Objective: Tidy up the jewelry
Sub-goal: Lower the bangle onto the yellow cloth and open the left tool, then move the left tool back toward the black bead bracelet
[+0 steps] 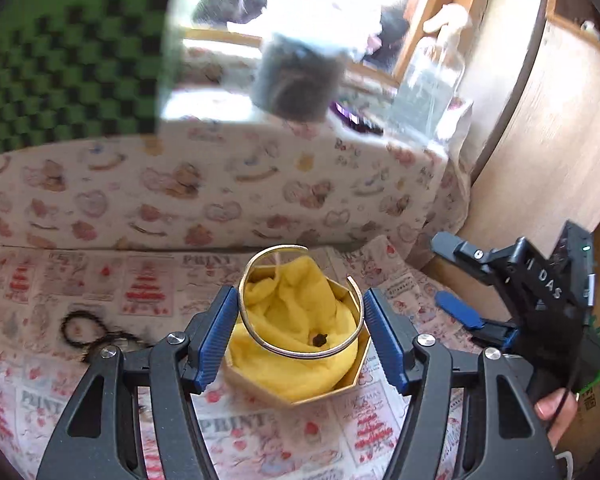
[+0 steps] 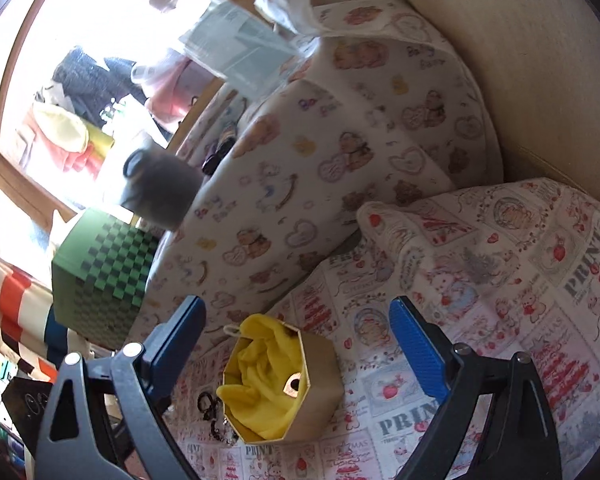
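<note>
Bangle (image 1: 300,312): clamped in left gripper (image 1: 300,334), held over hexagonal box (image 1: 356,384), not yet in. Right gripper (image 2: 296,344): jaws wide, empty. Ring (image 2: 293,384) already boxed; black bracelets (image 1: 85,332) remain on cloth.

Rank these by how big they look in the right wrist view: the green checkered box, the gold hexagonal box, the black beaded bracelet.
1. green checkered box
2. gold hexagonal box, though it lies nearer the camera, so their true sizes are unsure
3. black beaded bracelet, clearly the smallest, partly hidden beside the hexagonal box
</note>
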`<state>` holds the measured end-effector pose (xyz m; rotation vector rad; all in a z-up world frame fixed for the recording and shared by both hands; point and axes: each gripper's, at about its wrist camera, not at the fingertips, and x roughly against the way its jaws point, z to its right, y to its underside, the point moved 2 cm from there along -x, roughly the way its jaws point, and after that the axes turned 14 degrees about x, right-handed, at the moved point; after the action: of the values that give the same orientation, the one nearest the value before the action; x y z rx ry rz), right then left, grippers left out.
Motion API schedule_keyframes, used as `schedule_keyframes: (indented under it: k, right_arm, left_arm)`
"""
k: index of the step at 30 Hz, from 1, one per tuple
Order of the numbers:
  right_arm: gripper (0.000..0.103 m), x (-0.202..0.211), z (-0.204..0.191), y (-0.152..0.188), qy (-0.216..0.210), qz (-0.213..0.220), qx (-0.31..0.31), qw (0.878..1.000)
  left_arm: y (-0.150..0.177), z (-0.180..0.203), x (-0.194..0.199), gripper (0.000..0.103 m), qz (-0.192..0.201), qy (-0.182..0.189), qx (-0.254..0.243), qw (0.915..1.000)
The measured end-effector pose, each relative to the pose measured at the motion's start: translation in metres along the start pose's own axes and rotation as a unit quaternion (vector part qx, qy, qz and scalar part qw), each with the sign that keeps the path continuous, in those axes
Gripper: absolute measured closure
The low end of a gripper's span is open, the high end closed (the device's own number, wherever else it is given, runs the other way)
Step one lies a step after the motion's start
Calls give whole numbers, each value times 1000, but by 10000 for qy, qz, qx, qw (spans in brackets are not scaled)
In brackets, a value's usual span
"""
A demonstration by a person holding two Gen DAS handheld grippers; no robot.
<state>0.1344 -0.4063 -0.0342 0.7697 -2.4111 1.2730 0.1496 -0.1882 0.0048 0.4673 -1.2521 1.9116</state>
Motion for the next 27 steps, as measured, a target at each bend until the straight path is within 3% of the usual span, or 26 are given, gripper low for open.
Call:
schedule_keyframes:
  k: [3,8,10,13,16,19,23,27]
  right_arm:
    - [11,-2,10,-3,407,84,15,9991]
    - [11,-7,15,-3,384,-7,-65,9992]
    - [11,-8,13,-3,400,-13,10,9992]
    - [11,-6,9,-3,455,49,116,9989]
    - [9,-3,4,-4,372,123,205,9990]
    - [8,-3,-5,-3,331,166,415,9985]
    - [5,-3,-23,0,261,197,815,9961]
    - [1,0,-43,5,204,302,1244,9916]
  left_arm:
    - [4,4,-16,40,-192,-104,-3,9998]
    - [8,5,-31,39,-187,-167,-46,9997]
    - [4,0,-30,28,-104,-99,192,9997]
    - [-1,-7,-20,27,91,-101,279,9995]
    - [-4,-10,1,27,502,-362,33,9981]
    - [-7,-16,29,19,1027,-623,-183,9926]
    - [-3,-26,70,0,1857,-969,-565,9762]
    - [1,-47,102,0,2339,-1124,-564,9641]
